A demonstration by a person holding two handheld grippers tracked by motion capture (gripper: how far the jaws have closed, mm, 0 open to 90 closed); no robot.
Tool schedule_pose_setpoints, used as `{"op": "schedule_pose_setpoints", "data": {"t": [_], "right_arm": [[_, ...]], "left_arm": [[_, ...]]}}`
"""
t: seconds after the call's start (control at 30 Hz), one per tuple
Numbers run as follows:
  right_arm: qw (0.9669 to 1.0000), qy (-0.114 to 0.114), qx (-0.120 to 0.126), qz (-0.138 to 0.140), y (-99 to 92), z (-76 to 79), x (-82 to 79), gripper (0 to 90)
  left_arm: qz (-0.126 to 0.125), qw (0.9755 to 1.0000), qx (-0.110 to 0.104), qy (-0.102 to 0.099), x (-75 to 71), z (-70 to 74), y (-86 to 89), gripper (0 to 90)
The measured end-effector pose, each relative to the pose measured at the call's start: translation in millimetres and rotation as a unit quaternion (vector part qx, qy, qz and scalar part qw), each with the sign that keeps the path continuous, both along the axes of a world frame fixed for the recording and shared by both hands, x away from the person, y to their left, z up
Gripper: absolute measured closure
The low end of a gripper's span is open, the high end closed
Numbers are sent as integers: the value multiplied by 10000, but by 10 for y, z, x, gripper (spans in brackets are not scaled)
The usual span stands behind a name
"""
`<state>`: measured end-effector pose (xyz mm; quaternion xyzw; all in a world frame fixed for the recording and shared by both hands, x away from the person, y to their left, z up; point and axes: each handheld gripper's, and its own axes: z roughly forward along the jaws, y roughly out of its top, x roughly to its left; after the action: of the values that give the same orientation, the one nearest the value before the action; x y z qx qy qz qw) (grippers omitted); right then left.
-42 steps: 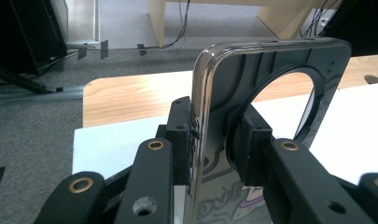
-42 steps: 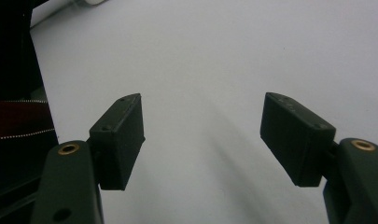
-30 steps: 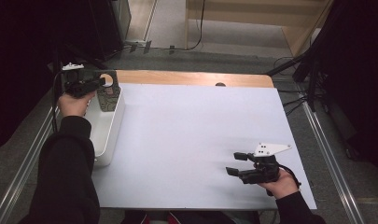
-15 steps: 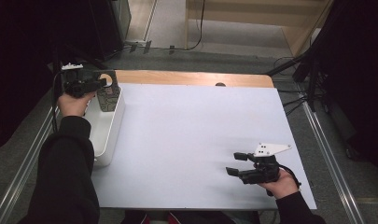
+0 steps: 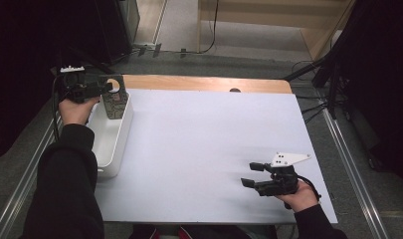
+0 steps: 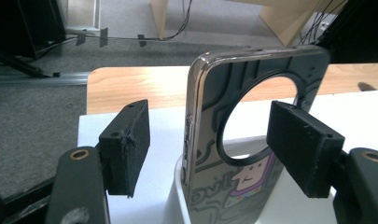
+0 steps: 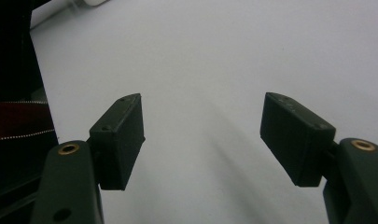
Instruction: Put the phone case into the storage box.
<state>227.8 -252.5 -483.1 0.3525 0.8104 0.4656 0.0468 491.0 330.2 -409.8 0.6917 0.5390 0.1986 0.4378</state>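
**Phone case upright in the bin, left jaws spread around it**

While the phone case (image 6: 233, 154) stands on end in the white bin (image 5: 120, 134), the left gripper (image 6: 210, 144) sits at its top end with a pad on either side. In the left gripper view, the left pad (image 6: 126, 147) stands clear of the case's silvery edge, with bare table showing in the gap. The right pad (image 6: 303, 147) lies in front of the case's printed face, beside the big round cut-out; whether it touches cannot be told. These jaws have just been opening, and the case is between them, but the pads do not clamp it. The case leans only slightly, its lower end down inside the bin, its dark back carrying a cartoon print with a purple patch.

From the high view, the left gripper (image 5: 97, 88) is at the far left corner of the table, over the bin's far end, with the case (image 5: 114, 99) propped against the bin's far right wall. The bin lies along the left edge of the white sheet (image 5: 214, 149) that covers the table; a strip of bare wood (image 5: 199, 82) shows beyond the sheet.

Well apart from all that, the right gripper (image 5: 253, 175) hovers low over the near right part of the sheet, held in the person's right hand (image 5: 301, 194), pointing left. In the right gripper view its jaws stand wide, with plain white sheet between them.
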Motion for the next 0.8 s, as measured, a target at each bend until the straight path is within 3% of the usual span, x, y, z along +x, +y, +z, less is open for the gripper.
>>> {"op": "schedule_pose_setpoints", "data": {"t": [0.3, 0.8], "right_arm": [[10000, 7, 1, 6, 6, 0, 10, 293], [10000, -8, 5, 62, 33, 4, 41, 293]], "left_arm": [[-14, 9999, -99, 120, -65, 76, 24, 299], [-174, 9997, -19, 172, -207, 204, 9, 299]]}}
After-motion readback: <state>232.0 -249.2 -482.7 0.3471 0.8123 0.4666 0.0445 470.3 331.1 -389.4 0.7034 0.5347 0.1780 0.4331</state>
